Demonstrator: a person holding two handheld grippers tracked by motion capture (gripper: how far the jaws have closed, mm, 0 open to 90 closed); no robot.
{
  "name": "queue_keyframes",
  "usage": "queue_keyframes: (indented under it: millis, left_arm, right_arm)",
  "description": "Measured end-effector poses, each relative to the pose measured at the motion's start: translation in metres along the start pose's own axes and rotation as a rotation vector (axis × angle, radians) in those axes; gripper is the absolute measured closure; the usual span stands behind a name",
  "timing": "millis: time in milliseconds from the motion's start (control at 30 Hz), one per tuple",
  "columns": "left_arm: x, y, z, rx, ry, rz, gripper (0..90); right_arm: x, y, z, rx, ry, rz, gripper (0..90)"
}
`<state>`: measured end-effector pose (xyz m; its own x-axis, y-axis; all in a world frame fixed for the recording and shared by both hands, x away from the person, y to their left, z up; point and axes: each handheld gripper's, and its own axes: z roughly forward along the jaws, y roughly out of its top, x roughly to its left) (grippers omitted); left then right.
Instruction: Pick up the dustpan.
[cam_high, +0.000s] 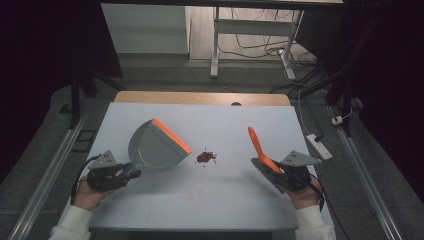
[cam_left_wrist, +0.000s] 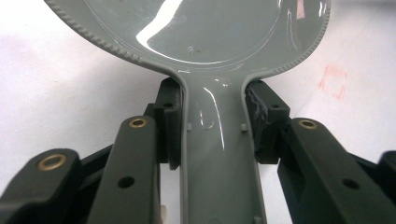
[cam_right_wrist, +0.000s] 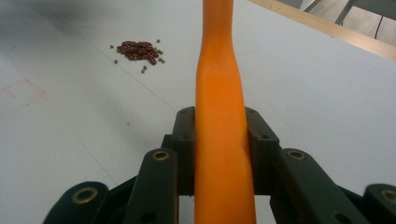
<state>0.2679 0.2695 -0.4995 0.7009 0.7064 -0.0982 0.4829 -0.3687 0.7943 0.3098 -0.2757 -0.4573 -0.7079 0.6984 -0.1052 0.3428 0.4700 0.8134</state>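
Observation:
A grey dustpan with an orange lip rests on the white table, left of centre. My left gripper is shut on its grey handle, jaws pressed against both sides. A small pile of dark red beans with a few green ones lies mid-table, also seen in the right gripper view. My right gripper is shut on the orange handle of a brush, whose dark bristles sit near the gripper while the handle points up and away.
A light wooden strip runs along the table's far edge. A white power strip lies on the floor at the right. Desk legs and cables stand beyond the table. Bare table surface surrounds the beans.

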Motion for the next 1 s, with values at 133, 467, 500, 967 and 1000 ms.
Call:
queue_keyframes:
  millis: [133,467,500,967,1000]
  left_arm:
    - [-0.006,0.001,0.003,0.032,-0.032,0.048,61.7]
    - [-0.017,0.002,0.007,0.075,-0.093,0.12,61.7]
    - [-0.018,0.003,0.007,0.078,-0.1,0.128,61.7]
    - [-0.02,0.003,0.008,0.124,-0.113,0.137,61.6]
    - [-0.02,0.002,0.008,0.121,-0.116,0.133,61.6]
  right_arm:
    - [0.0,0.0,0.001,0.003,0.001,-0.002,69.4]
    - [0.0,0.0,0.001,0.004,0.002,-0.002,69.4]
    - [0.0,0.0,0.001,0.005,0.003,-0.002,69.4]
    - [0.0,0.0,0.001,0.0,0.002,-0.003,69.4]
    - [0.0,0.0,0.001,0.0,0.001,-0.004,69.4]
